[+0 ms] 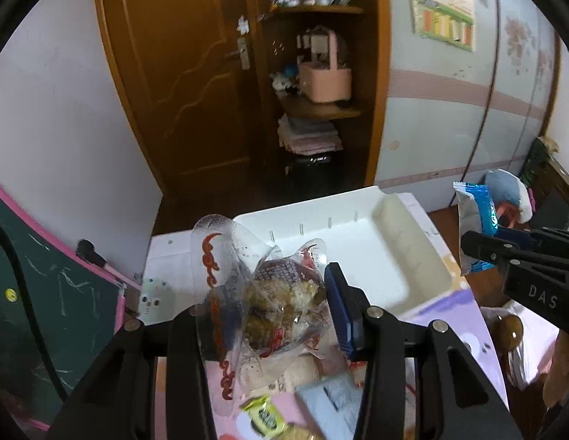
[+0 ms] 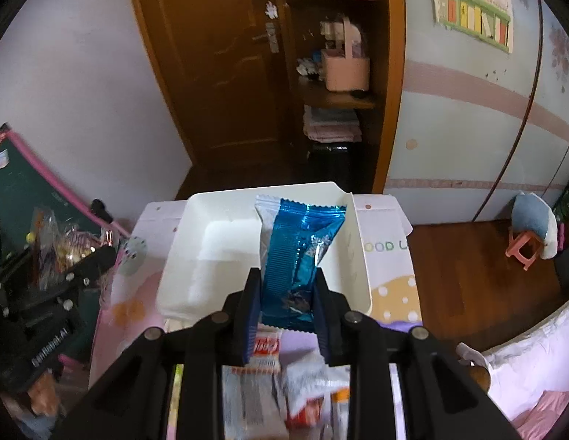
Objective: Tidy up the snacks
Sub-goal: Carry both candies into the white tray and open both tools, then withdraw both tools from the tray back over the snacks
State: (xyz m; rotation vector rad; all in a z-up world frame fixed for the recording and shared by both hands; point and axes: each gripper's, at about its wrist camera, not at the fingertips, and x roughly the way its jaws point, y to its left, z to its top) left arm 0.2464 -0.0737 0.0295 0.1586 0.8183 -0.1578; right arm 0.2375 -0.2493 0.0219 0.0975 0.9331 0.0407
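My left gripper [image 1: 269, 315] is shut on a clear snack bag [image 1: 262, 293] with red print and brownish pieces, held above the near left edge of a white plastic bin [image 1: 405, 242]. My right gripper [image 2: 286, 304] is shut on a blue foil snack packet [image 2: 302, 249], held upright over the white bin [image 2: 189, 267], which looks empty. In the left wrist view the right gripper [image 1: 482, 247] shows at the right with the blue packet [image 1: 478, 216]. In the right wrist view the left gripper [image 2: 82, 260] shows at the left with the clear bag [image 2: 57, 245].
The bin stands on a small table with a pastel printed cloth [image 2: 390, 256]. Several loose snack packets [image 2: 269, 385] lie on the near side of the table. A chalkboard [image 1: 46, 293] leans at the left. A bed edge [image 2: 533, 363] and a small stool [image 2: 526, 245] are at the right.
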